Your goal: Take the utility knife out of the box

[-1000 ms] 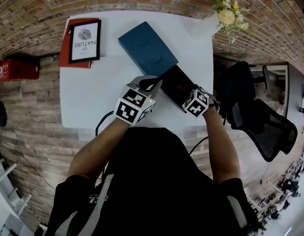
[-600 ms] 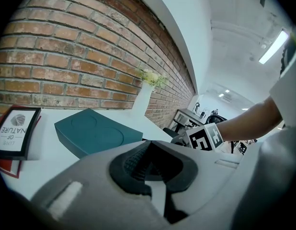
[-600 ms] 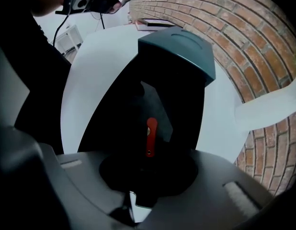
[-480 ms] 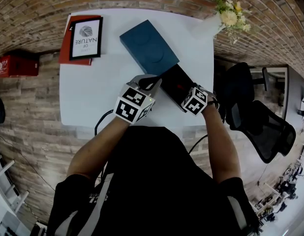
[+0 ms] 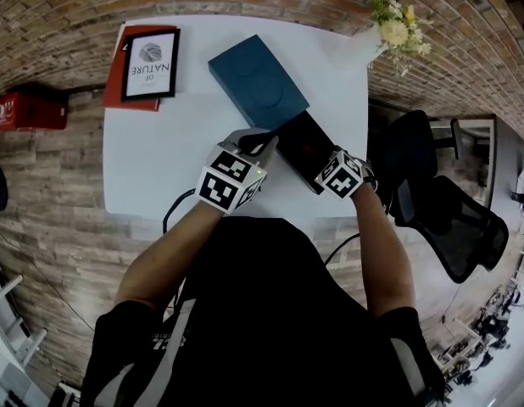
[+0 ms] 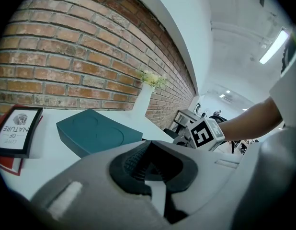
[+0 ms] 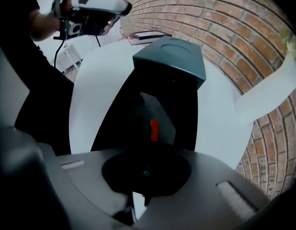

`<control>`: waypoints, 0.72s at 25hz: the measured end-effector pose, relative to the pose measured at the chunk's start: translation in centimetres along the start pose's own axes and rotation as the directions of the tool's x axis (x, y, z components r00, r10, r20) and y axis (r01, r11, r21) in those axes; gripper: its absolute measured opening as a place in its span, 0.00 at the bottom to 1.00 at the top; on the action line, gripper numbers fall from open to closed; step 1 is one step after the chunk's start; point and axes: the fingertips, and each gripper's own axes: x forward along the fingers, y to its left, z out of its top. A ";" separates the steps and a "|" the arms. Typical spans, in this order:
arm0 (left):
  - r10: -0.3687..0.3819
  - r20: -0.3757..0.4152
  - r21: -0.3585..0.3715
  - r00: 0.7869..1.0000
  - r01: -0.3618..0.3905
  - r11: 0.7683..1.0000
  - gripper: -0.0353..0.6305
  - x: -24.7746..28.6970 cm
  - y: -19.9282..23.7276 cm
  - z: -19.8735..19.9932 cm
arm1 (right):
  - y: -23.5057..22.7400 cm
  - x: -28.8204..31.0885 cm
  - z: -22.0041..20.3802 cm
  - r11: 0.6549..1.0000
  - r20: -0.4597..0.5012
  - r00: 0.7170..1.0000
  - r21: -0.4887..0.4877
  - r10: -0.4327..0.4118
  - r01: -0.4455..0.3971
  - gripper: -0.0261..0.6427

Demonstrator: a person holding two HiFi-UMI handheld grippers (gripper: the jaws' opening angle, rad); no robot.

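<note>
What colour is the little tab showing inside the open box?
Red-orange tab, against the black inside of the box; clearest in the right gripper view.

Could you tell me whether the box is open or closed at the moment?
Open: the teal lid is shifted aside, leaving the black tray uncovered, with the knife's red slider showing inside.

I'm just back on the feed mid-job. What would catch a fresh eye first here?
A teal lid lies diagonally across the middle of the white table, with a black tray sticking out from its near end. In that tray lies the knife, its bright red slider just ahead of the right gripper. That gripper's fingers have just closed, with nothing seen between them.
</note>
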 end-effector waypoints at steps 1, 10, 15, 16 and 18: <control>-0.002 -0.002 0.001 1.000 0.002 1.000 0.06 0.1 -0.1 0.0 | 0.2 0.2 -0.2 1.000 -0.006 1.000 -0.004 0.004 -0.004 0.04; 0.003 -0.011 0.010 1.000 -0.003 1.000 0.06 0.0 -0.3 -0.2 | -0.5 0.4 -0.2 0.996 0.020 0.997 -0.035 -0.081 0.082 0.09; 0.001 -0.017 0.008 1.000 -0.001 1.000 0.06 0.1 -0.3 -0.3 | -0.4 1.2 -0.8 0.992 -0.048 0.997 -0.110 -0.062 0.056 0.18; 0.000 -0.018 0.009 1.000 0.000 1.000 0.06 0.1 -0.3 -0.3 | -0.3 1.2 -0.8 0.993 -0.048 0.997 -0.111 -0.055 0.050 0.17; -0.002 -0.019 0.009 1.000 0.003 1.000 0.06 0.2 -0.4 -0.4 | -0.1 1.2 -0.8 0.994 -0.039 0.998 -0.101 -0.041 0.037 0.15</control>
